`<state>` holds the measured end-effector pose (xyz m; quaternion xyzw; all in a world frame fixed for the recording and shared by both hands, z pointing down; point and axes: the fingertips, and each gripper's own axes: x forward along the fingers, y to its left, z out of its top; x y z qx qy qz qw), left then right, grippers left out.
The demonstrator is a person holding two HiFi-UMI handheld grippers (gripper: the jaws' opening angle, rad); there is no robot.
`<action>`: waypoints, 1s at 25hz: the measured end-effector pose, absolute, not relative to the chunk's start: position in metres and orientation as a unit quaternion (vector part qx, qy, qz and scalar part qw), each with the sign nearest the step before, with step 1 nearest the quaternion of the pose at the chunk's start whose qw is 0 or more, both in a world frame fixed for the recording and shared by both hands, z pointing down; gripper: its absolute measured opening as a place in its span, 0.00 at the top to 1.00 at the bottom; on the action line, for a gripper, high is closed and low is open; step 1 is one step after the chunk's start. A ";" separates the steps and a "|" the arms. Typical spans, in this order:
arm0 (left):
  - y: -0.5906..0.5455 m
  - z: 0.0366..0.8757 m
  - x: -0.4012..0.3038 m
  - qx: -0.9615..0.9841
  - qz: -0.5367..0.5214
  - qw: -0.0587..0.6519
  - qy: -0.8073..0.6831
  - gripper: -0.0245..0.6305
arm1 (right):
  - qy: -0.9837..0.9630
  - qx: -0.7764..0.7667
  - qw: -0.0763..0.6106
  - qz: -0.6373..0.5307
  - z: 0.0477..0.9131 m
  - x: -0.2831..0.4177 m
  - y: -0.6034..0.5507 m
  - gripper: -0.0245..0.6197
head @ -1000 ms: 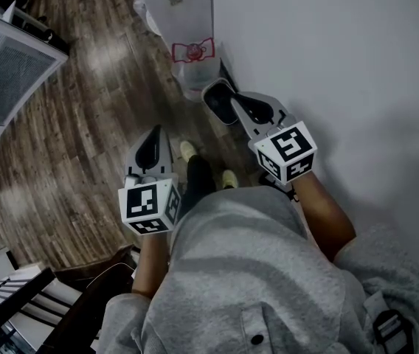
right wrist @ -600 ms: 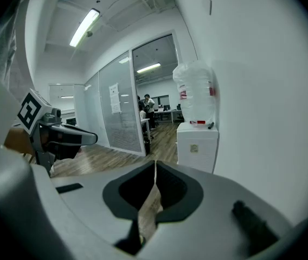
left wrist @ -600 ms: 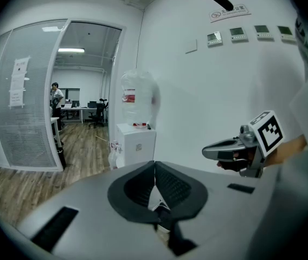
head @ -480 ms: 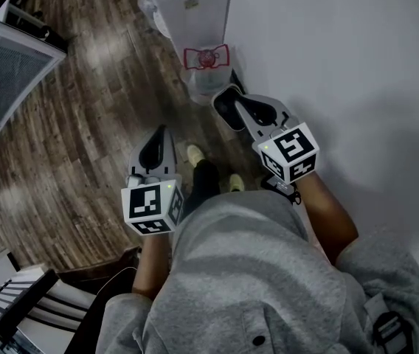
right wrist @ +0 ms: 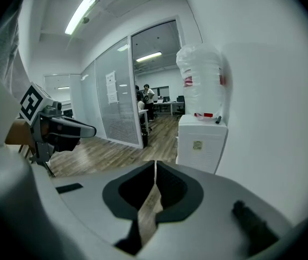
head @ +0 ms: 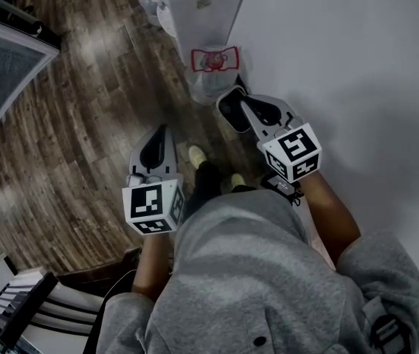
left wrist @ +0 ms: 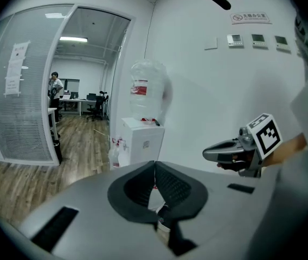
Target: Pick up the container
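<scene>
A white water dispenser cabinet (head: 202,6) stands against the wall ahead, and a pale translucent container with a red label (head: 211,68) shows just in front of it. In the left gripper view a clear bottle with a red label (left wrist: 146,88) sits on top of the cabinet (left wrist: 143,142). My left gripper (head: 156,137) hangs over the wooden floor, shut and empty. The right gripper (head: 229,103) is also shut and empty, its tip close to the red-labelled container. The shut jaws frame the cabinet (right wrist: 200,142) in the right gripper view.
A white wall (head: 357,65) runs along my right. Glass partition panels (head: 3,65) stand at the left, over a wooden floor (head: 69,146). The person's shoes (head: 195,153) show below the grippers. Chair parts (head: 40,308) lie at the lower left. People stand far off in the office (left wrist: 53,83).
The dispenser and red-labelled container have slid right and slightly down in the head view as the person moved towards them. Both grippers keep their pose and stay shut.
</scene>
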<state>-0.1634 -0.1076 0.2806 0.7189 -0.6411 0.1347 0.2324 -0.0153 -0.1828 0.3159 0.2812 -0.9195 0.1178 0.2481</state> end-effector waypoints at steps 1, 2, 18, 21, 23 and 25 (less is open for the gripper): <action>-0.109 0.284 -0.168 0.719 0.134 0.235 -0.640 0.94 | -0.918 0.282 0.252 0.118 0.319 -0.019 -0.185 0.92; -0.111 0.287 -0.173 0.719 0.133 0.238 -0.639 0.94 | -0.917 0.282 0.256 0.119 0.323 -0.022 -0.188 0.92; -0.130 0.357 -0.187 0.706 0.160 0.303 -0.620 0.94 | -0.870 0.270 0.339 0.237 0.458 -0.015 -0.220 0.91; -0.141 0.375 -0.184 0.697 0.164 0.306 -0.628 0.94 | -0.850 0.260 0.365 0.276 0.513 -0.008 -0.228 0.87; -0.147 0.388 -0.185 0.686 0.166 0.310 -0.637 0.94 | -0.833 0.260 0.386 0.298 0.555 -0.002 -0.233 0.80; -0.152 0.404 -0.186 0.673 0.168 0.320 -0.646 0.94 | -0.821 0.257 0.404 0.312 0.592 0.001 -0.236 0.78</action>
